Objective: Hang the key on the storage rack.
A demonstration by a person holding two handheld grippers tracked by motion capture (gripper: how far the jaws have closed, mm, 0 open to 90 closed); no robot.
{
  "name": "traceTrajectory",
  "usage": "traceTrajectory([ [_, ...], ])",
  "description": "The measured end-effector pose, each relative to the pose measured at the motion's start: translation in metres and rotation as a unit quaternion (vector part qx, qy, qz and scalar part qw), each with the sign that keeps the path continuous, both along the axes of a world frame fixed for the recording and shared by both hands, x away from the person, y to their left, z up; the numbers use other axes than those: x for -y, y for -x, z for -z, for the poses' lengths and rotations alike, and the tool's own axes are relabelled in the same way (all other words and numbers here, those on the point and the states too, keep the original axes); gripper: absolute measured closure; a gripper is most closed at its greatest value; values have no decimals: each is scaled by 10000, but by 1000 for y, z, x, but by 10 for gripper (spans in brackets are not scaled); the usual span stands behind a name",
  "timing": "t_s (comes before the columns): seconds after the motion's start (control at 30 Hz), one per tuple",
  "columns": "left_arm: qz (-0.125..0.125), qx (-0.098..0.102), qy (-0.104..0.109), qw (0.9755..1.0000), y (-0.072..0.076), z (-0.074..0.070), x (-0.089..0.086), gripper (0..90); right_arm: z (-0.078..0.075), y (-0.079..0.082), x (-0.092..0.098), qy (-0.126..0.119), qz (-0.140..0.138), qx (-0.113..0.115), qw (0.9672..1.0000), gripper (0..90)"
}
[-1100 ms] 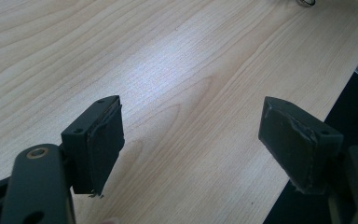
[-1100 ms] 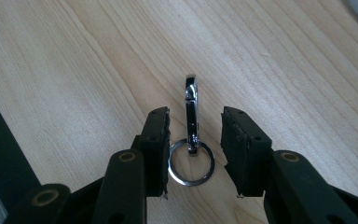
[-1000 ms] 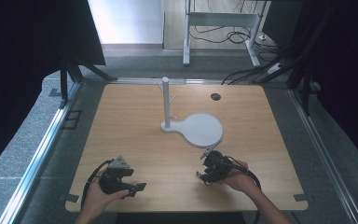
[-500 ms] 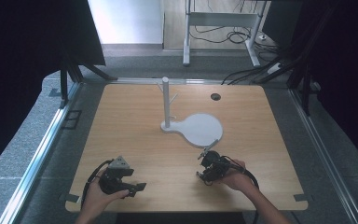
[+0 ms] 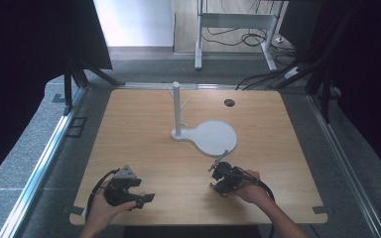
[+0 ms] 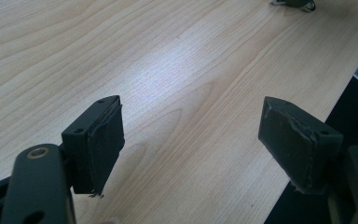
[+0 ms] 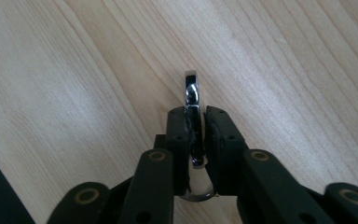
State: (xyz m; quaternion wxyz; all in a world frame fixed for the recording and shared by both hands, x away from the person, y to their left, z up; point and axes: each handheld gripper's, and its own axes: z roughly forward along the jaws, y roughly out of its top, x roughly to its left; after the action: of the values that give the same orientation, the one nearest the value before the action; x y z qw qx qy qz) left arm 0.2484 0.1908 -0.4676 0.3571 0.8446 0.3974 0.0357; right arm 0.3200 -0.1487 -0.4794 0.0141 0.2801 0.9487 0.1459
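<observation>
My right gripper (image 5: 218,173) is over the near right part of the wooden table (image 5: 144,129), held in a hand, with its jaws pointing up and left. It is shut on a shiny metal ring (image 7: 191,93), gripped edge-on between the pads (image 7: 177,135), with the ring's top sticking out beyond them. My left gripper (image 5: 147,199) rests near the front left edge in the other hand. It is open, its pads (image 6: 100,135) wide apart over bare wood with nothing between them.
A white stand with an upright post (image 5: 176,106), short pegs and a round flat base (image 5: 214,138) sits mid-table, just beyond my right gripper. A small dark hole (image 5: 229,102) marks the far right of the table. The table's front edge (image 6: 303,93) lies close by the left gripper.
My right gripper has edged slightly to the left with the ring still held. The left gripper has stayed where it was.
</observation>
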Motion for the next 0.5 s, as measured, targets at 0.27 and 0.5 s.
traceTrajectory([
  [0.27, -33, 17, 28, 10000, 0, -1, -1, 228, 0, 1, 1, 60, -23, 59, 10000, 843],
  [0.5, -63, 21, 31, 10000, 0, -1, -2, 228, -4, 0, 1, 47, -37, 31, 10000, 845],
])
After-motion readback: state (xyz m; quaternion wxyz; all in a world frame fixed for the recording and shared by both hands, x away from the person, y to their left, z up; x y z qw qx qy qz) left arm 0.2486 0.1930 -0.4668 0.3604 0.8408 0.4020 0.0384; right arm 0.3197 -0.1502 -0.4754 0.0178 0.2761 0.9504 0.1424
